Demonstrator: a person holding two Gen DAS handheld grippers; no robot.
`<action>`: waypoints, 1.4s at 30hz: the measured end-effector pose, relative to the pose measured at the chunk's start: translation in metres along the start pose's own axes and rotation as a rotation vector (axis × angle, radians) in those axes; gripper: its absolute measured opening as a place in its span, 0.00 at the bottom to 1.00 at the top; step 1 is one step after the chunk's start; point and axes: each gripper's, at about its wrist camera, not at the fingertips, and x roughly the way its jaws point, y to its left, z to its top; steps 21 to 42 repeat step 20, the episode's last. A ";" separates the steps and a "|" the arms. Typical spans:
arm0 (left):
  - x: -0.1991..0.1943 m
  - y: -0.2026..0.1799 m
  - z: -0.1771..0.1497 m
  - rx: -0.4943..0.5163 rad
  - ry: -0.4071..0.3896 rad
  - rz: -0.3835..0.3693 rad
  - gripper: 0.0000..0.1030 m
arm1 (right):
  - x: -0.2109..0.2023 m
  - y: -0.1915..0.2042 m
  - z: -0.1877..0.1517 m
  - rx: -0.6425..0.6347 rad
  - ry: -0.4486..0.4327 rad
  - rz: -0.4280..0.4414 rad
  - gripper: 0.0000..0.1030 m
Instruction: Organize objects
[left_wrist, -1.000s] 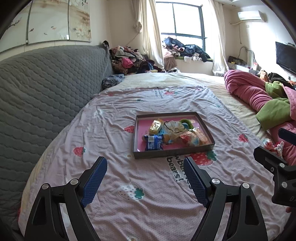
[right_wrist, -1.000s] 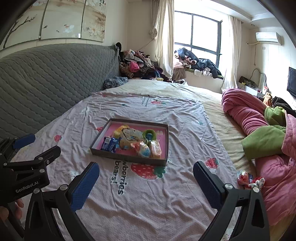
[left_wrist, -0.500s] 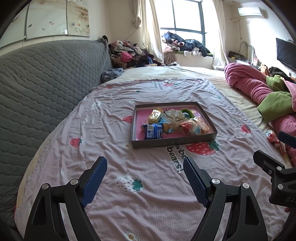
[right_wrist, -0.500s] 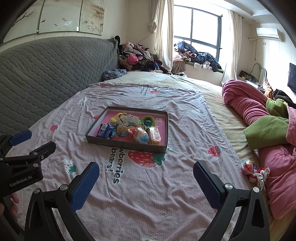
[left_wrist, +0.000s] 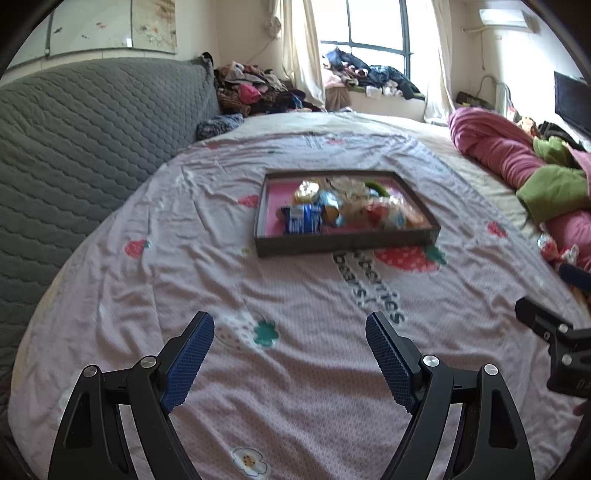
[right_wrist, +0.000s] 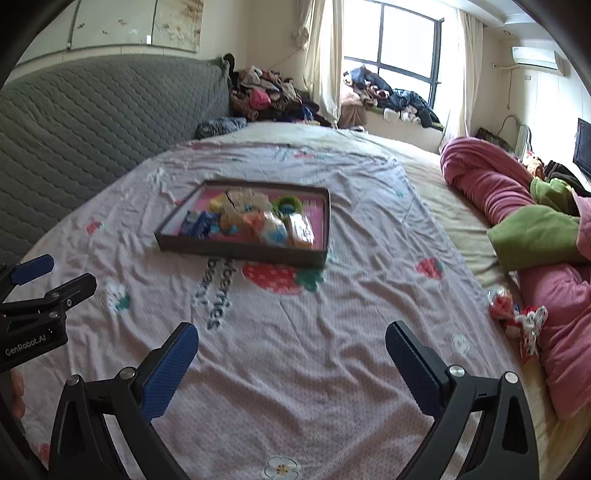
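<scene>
Small crinkly snack packets (left_wrist: 347, 210) sit heaped in a shallow dark-rimmed cardboard tray with a pink floor (right_wrist: 236, 253), mid-bed on the strawberry-print sheet (left_wrist: 295, 295); a blue packet (left_wrist: 301, 218) lies nearest its front wall. Two red-and-white wrapped sweets (right_wrist: 517, 314) lie loose, well apart, beside the pink quilt (right_wrist: 554, 295). The left gripper (left_wrist: 290, 354) and right gripper (right_wrist: 291, 363) hover with jaws apart, holding nothing. Gathering those strays into the tray looks plausible, though unpacking fits equally.

A shallow dark-rimmed tray (left_wrist: 343, 244) with a pink floor lies flat on the strawberry-print bedsheet (left_wrist: 192, 236), heaped with crinkled snack packets, a blue one (left_wrist: 301, 218) nearest its front left. Two red-and-white wrapped packets (right_wrist: 517, 314) lie apart beside the pink quilt (right_wrist: 554, 332).
</scene>
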 end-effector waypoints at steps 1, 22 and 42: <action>0.004 0.000 -0.004 0.003 0.008 0.001 0.83 | 0.003 0.000 -0.003 -0.003 0.008 -0.004 0.99; 0.029 0.003 -0.038 -0.036 0.033 -0.015 0.83 | 0.034 -0.006 -0.045 0.033 0.066 0.001 0.99; 0.029 0.003 -0.038 -0.036 0.033 -0.015 0.83 | 0.034 -0.006 -0.045 0.033 0.066 0.001 0.99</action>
